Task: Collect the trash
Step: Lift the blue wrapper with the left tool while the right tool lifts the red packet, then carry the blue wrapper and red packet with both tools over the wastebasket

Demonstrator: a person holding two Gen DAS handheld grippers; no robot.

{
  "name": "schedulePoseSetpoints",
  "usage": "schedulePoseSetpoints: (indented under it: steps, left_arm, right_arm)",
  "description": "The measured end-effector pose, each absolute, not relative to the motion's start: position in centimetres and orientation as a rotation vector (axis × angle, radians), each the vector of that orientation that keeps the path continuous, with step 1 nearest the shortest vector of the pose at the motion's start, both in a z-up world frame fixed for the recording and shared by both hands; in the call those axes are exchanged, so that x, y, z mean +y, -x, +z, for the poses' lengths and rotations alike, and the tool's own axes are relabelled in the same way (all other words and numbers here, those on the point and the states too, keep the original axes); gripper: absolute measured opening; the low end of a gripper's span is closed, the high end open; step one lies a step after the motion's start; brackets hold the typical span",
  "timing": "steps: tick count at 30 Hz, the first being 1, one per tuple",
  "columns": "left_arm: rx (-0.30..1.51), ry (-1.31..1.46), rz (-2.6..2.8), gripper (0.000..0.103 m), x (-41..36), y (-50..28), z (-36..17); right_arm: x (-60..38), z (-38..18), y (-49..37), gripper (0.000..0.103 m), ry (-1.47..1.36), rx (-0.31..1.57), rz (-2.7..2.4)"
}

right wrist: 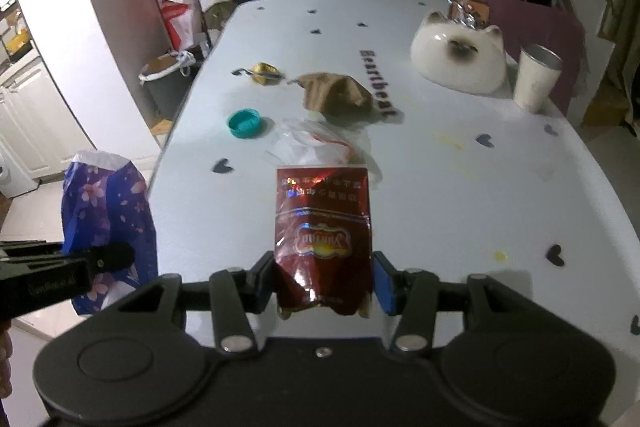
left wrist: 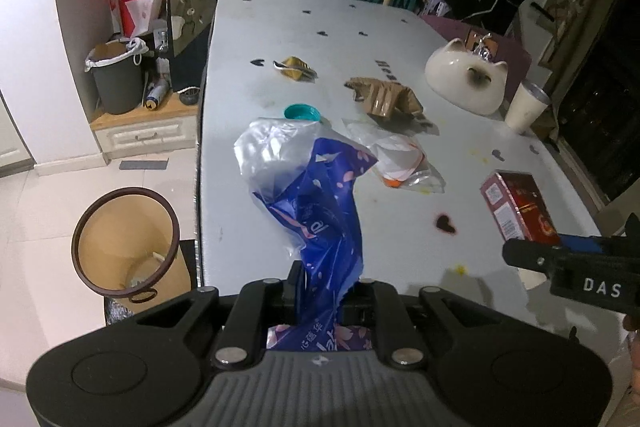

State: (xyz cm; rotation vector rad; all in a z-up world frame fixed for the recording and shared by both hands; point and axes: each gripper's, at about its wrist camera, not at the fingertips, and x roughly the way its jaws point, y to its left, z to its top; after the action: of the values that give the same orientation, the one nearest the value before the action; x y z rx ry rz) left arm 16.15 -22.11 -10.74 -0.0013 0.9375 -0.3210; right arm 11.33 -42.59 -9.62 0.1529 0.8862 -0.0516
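- Judged from both loads being lifted, the step in hand is carrying them to the brown bin [left wrist: 124, 243] on the floor left of the worktop [left wrist: 400, 27]; keep each clear of the edge and release over the mouth.
- Left tongs [left wrist: 324, 291]: pinched fully shut on the blue flowered bag [left wrist: 316, 195].
- Right tongs [right wrist: 326, 283]: about half open, both pads pressing the red packet [right wrist: 322, 227].
- A teal cap [right wrist: 245, 123], crumpled brown paper [right wrist: 336, 93] and clear plastic wrapper [right wrist: 316, 145] lie on the worktop.

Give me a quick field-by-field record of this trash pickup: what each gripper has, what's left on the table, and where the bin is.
left hand-held gripper: shut on blue wrapper
right hand-held gripper: shut on red packet
left on table: teal cap, brown paper, gold wrapper, clear bag
bin: on floor, off the table's left edge
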Motion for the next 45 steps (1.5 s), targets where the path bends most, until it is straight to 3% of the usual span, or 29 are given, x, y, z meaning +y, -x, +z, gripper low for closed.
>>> schedulePoseSetpoints:
  steps: [24, 45]
  left_arm:
    - [0.953, 0.019, -0.365, 0.015, -5.5, -23.8, -9.7]
    - [1.102, 0.059, -0.239, 0.015, 6.4, -34.5, -16.0]
  right_arm:
    - [-25.6, -9.5, -19.2, 0.051, -0.135, 0.928, -0.082]
    - [-16.0, -15.0, -31.9, 0.051, -0.087, 1.074, 0.017]
